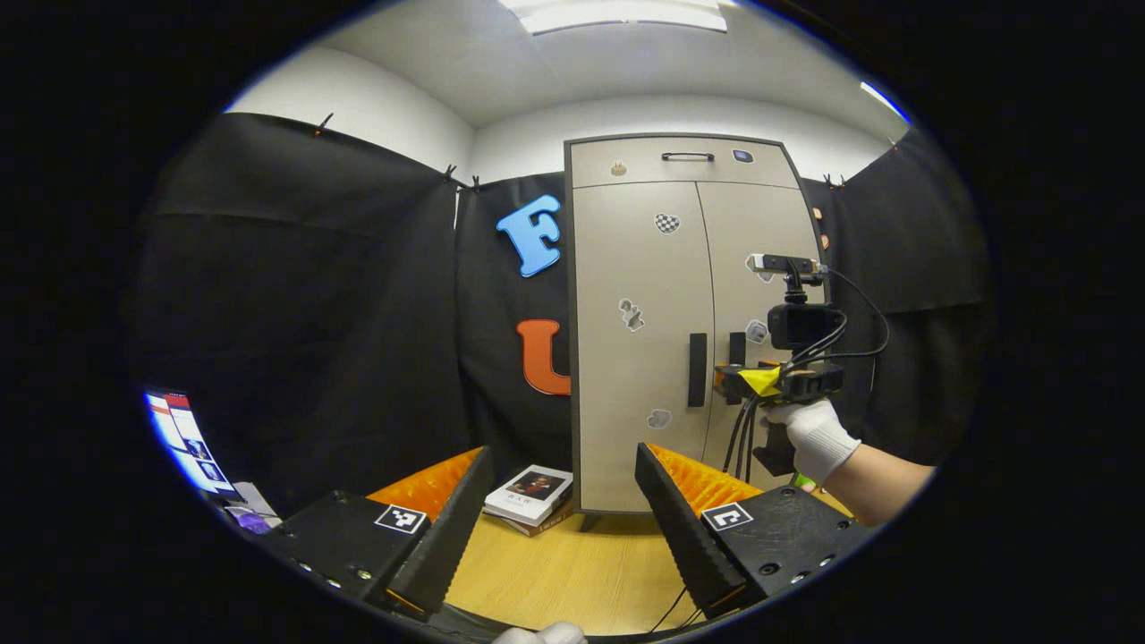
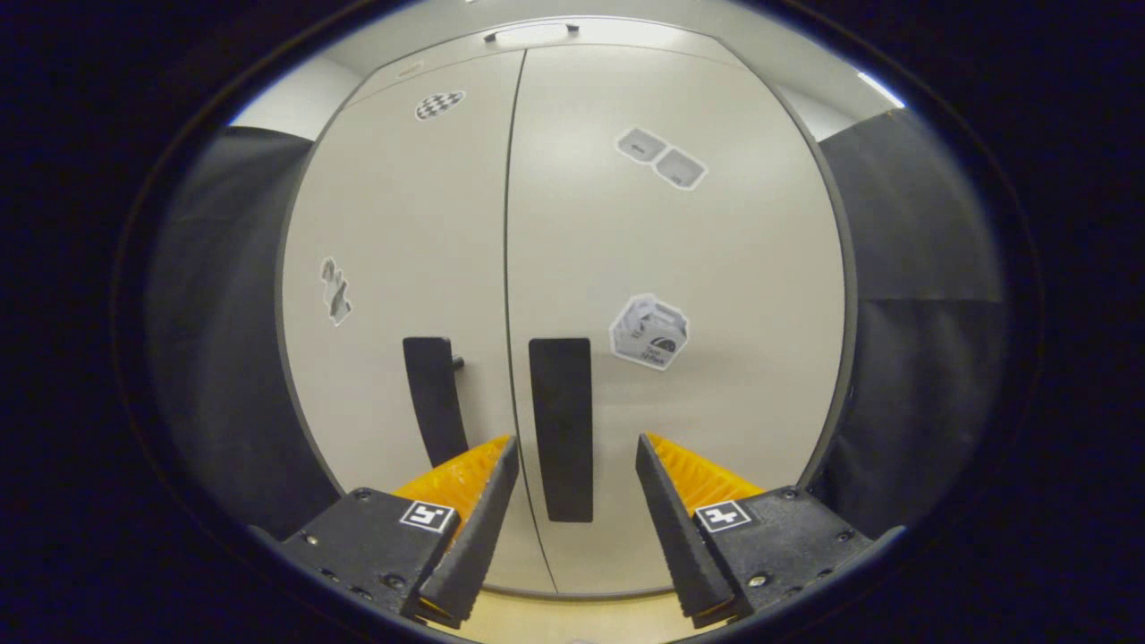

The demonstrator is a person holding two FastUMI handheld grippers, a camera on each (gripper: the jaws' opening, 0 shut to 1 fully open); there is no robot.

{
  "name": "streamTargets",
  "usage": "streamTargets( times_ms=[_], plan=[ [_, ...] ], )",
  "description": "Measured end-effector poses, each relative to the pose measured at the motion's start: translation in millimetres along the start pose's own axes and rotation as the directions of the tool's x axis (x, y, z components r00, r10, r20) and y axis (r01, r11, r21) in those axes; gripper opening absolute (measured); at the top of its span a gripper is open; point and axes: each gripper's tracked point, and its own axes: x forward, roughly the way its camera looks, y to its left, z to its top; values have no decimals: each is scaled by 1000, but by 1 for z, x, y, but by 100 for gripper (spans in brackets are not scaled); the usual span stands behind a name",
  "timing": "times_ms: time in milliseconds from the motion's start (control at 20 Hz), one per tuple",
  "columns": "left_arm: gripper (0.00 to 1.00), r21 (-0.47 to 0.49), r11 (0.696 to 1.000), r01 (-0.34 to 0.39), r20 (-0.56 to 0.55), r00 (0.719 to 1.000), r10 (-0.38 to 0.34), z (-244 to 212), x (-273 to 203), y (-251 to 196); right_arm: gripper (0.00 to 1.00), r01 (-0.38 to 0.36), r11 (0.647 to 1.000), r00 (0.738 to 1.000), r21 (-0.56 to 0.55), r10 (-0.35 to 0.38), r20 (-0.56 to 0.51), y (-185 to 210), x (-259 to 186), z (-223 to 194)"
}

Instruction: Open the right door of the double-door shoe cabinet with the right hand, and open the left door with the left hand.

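A beige double-door shoe cabinet stands on a wooden table, both doors closed. Its left door carries a dark vertical handle; the right door's handle is just beside it. In the right gripper view the right door handle stands close ahead, framed by my open right gripper, whose fingers straddle it without touching. The left door handle is to its left. My left gripper is open and well back from the cabinet. The right gripper, held by a gloved hand, sits at the right handle.
A small stack of books lies on the wooden table left of the cabinet's foot. A drawer with a handle tops the cabinet. Black cloth walls surround the booth. Papers sit at the far left.
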Motion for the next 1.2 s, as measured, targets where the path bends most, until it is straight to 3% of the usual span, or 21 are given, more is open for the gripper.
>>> streamTargets(
  times_ms=[150,450,950,1200],
  plan=[
    [96,-2,1000,-5,1,1000,5,0,2,2,74,1,1000,1000,18,-1,-16,1,12,-2],
    [96,-14,1000,-1,8,1000,1,-1,5,7,39,25,999,999,23,-24,-28,5,21,-10],
    [96,-37,996,76,-9,997,-76,-6,11,-5,24,-3,1000,999,-22,2,-48,2,13,-13],
    [96,-31,994,103,9,995,-102,-6,0,-6,21,-22,1000,999,-19,21,-43,-2,4,-14]
  ],
)
